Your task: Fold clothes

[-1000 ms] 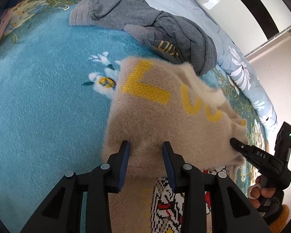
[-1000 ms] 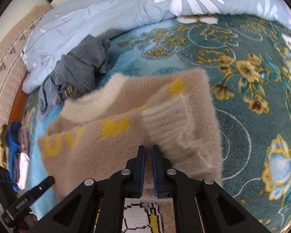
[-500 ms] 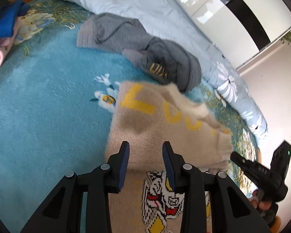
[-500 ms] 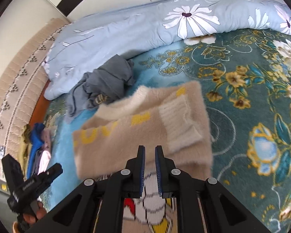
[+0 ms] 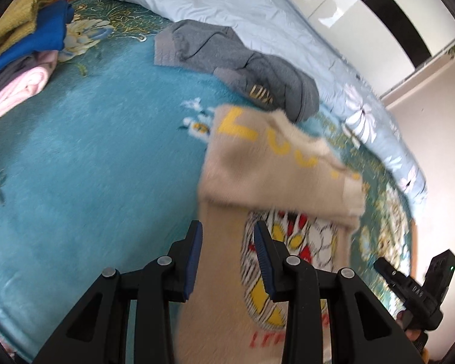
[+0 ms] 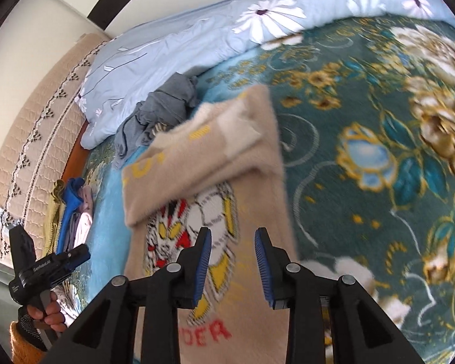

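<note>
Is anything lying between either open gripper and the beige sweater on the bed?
Nothing visible. The beige sweater lies directly beyond the left gripper and the right gripper, both open above it. The grey garment sits past its far edge.

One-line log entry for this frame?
step: fold | beige sweater: top folded down, on bed | left gripper: open, empty | right gripper: open, empty | gray garment: unfolded

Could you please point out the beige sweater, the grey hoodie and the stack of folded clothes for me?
beige sweater (image 5: 267,166): left wrist view, on the folded-over top layer with yellow letters.
grey hoodie (image 5: 276,82): left wrist view, on its bunched middle.
stack of folded clothes (image 5: 27,54): left wrist view, on the blue garment.
</note>
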`<state>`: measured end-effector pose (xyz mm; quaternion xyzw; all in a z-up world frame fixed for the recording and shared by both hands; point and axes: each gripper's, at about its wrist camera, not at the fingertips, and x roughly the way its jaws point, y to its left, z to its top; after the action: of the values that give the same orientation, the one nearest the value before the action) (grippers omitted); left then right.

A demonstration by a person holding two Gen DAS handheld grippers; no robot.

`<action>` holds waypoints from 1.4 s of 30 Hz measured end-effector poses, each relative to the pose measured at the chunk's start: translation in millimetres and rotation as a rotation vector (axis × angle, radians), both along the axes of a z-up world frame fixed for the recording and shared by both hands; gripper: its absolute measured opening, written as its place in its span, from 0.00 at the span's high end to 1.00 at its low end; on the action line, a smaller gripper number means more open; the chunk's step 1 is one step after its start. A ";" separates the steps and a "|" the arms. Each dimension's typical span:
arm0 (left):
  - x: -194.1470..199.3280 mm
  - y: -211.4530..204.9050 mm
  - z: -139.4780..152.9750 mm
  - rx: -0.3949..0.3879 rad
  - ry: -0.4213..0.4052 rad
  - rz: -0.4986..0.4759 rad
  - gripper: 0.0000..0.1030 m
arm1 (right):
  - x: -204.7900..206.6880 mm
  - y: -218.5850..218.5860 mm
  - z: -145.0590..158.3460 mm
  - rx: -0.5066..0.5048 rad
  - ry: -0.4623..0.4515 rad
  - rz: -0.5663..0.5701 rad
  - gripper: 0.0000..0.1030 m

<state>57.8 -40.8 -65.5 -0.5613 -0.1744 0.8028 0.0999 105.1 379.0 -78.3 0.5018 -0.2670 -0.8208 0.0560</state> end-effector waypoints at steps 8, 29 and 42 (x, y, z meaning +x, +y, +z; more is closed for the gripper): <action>31.0 8.9 -25.0 -0.097 -0.154 -0.076 0.65 | 31.4 12.2 -27.0 -0.032 -0.091 0.027 0.62; 61.7 16.7 -94.4 -0.133 -0.426 -0.091 0.59 | 82.3 10.3 -68.8 -0.083 -0.220 0.087 0.55; 81.0 13.4 -102.6 -0.086 -0.491 -0.111 0.56 | 101.3 -5.0 -75.9 -0.146 -0.226 0.100 0.55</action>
<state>138.8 -27.4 -168.1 -0.7520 -0.1281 0.6423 0.0743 206.4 374.0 -154.2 0.5984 -0.3053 -0.7336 0.1026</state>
